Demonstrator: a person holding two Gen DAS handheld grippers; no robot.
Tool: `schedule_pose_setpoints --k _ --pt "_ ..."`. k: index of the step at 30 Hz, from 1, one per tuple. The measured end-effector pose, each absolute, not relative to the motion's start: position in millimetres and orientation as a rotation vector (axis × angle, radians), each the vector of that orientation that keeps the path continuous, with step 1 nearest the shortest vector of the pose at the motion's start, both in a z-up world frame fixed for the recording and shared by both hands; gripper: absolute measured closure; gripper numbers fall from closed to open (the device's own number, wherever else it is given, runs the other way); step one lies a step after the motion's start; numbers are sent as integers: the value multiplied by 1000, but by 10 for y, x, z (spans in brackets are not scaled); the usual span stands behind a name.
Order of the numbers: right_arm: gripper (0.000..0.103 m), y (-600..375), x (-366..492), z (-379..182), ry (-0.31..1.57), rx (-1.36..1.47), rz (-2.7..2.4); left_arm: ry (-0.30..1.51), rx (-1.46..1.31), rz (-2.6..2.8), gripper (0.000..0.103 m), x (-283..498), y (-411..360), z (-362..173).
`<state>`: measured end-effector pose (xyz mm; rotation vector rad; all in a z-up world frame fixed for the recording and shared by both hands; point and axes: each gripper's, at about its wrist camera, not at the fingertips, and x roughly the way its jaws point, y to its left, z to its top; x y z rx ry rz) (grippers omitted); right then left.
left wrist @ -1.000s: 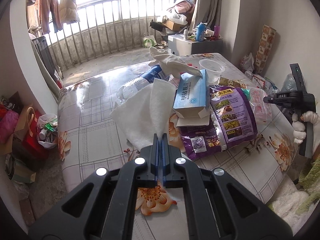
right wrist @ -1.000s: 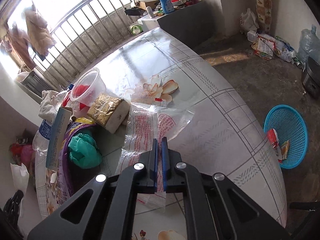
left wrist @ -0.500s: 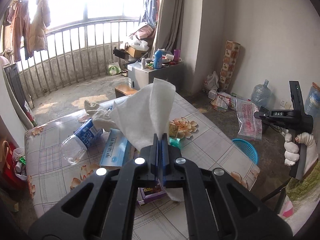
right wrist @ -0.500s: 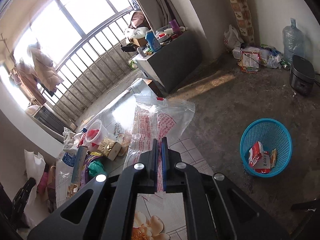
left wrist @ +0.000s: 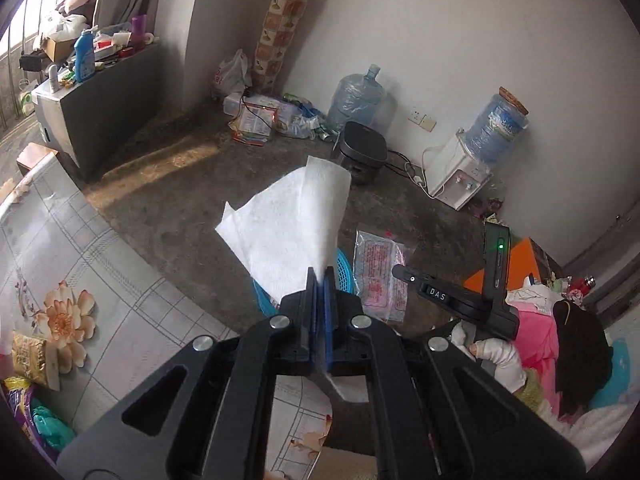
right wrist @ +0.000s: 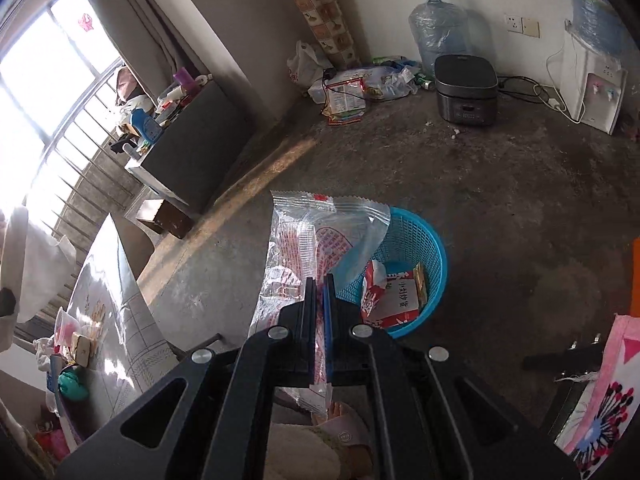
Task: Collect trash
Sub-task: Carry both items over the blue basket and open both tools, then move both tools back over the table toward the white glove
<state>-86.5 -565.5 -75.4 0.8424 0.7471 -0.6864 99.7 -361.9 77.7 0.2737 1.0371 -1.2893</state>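
Two grippers are each clamped on a piece of trash. At the lower centre of the left wrist view, the left gripper [left wrist: 319, 276] has its jaws pressed together on a white tissue [left wrist: 292, 224], which fans upward from the fingertips and hides most of the blue basket [left wrist: 343, 270] behind it. To the right of it in that view, the right gripper [left wrist: 404, 274], held by a white-gloved hand [left wrist: 494, 356], carries a clear printed plastic bag [left wrist: 378, 276] hanging just beside the basket.

At the lower centre of the right wrist view, the right gripper [right wrist: 319, 280] is closed on that plastic bag [right wrist: 308, 248], whose upper edge overlaps the basket's left rim. The blue basket [right wrist: 434, 256] stands on the concrete floor [right wrist: 520, 200] and holds red-and-white wrappers [right wrist: 390, 296]. A floral-clothed table [left wrist: 80, 280] fills the lower left of the left wrist view.
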Motion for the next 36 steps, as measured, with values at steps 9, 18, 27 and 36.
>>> schedule_pose_setpoints --k 9,18,27,36 --pt "99 -6396 -575 -1967 929 952 -793 1333 539 -1313 102 905 -5323 -605" --pt "84 -6996 -318 -2848 943 1146 -810 1413 648 -1292 90 942 -6128 -1686" --pt "71 -7046 -522 -2998 856 1241 -901 1418 542 -1321 52 1118 -6157 -1696" --pt "61 -6690 -684 -1855 715 958 -930 1058 417 -1409 40 1112 -5357 -306"
